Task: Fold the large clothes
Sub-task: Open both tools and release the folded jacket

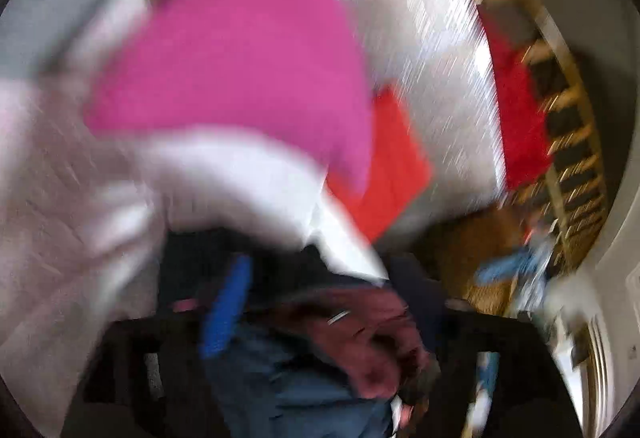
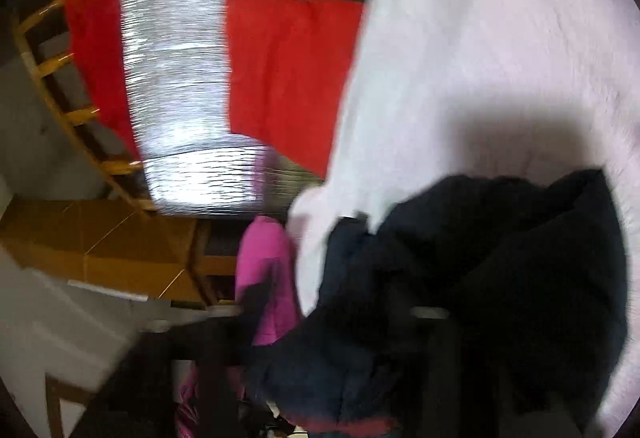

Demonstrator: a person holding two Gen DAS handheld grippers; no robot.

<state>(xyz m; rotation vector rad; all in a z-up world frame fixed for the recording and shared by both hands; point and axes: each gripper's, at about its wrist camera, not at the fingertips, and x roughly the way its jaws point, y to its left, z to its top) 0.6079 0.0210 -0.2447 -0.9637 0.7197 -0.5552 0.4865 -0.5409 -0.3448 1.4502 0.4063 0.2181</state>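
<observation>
Both wrist views are smeared with motion blur over a silver quilted surface point(image 2: 180, 77). A folded red cloth point(image 2: 288, 77) lies flat on it, its straight edges square, bare silver showing between it and a second red cloth point(image 2: 96, 49) that hangs over the far edge by a wooden slatted frame point(image 1: 576, 141). A large white garment point(image 2: 480, 57) fills the near side, its rim overlapping the folded red cloth; a dark navy garment point(image 2: 500, 278) is heaped on it. In the left view a pink garment point(image 1: 240, 49) billows above the white one. The left gripper point(image 1: 320, 338) and right gripper point(image 2: 340, 338) show only as dark blurred shapes; their fingers stand wide apart, and whether cloth lies between them cannot be told.
</observation>
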